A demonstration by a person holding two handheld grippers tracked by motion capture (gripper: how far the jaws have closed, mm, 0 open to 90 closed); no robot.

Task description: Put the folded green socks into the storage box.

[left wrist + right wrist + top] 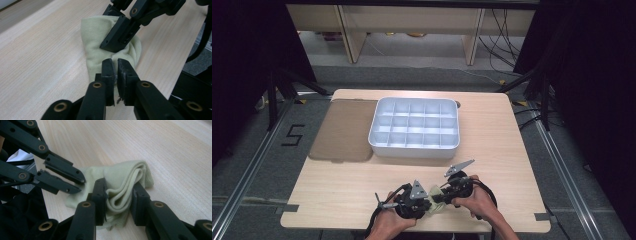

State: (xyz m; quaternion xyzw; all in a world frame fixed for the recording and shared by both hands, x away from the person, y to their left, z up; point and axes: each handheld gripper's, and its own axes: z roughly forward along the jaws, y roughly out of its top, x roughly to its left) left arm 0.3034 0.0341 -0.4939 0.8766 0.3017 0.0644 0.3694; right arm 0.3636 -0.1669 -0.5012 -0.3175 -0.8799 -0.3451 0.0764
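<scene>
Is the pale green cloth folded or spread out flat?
Folded: the cloth lies bunched, with doubled layers visible between the right gripper's fingers.

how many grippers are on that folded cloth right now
2. The left gripper pinches one end of the pale green cloth; the right gripper clamps the folded bundle at its other end, near the table's front edge.
</scene>
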